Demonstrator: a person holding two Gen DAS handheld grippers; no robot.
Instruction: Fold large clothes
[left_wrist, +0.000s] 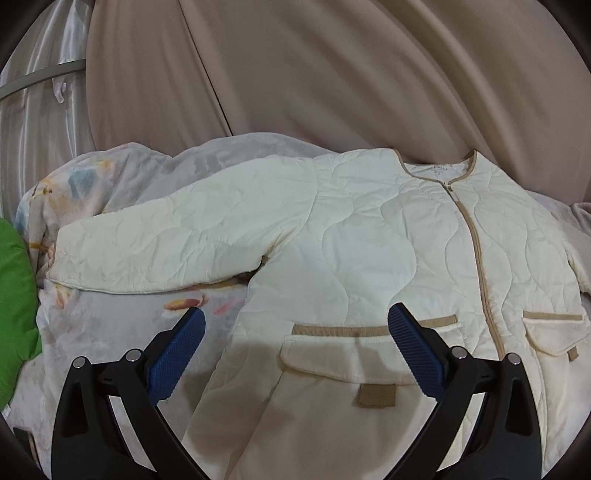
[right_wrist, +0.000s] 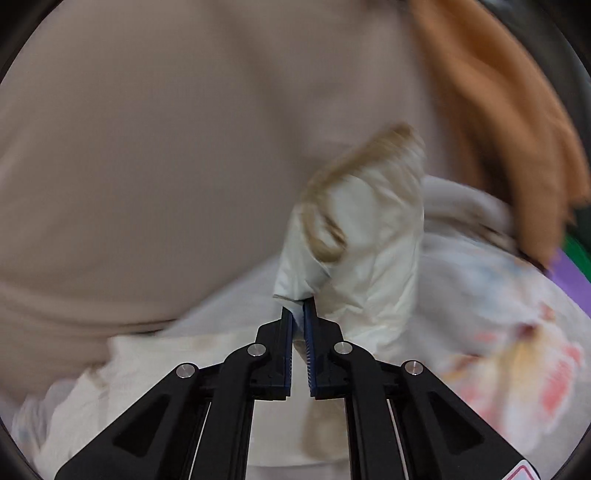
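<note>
A cream quilted jacket with tan zip trim and flap pockets lies front-up on a pale floral blanket. Its left sleeve stretches out to the left. My left gripper is open and empty, hovering above the jacket's lower left pocket. My right gripper is shut on the jacket's other sleeve, holding its tan-trimmed cuff end lifted off the blanket. The right wrist view is blurred by motion.
A beige curtain hangs behind the bed. A green cushion lies at the left edge. An orange-brown cloth and a purple and green item lie at the far right.
</note>
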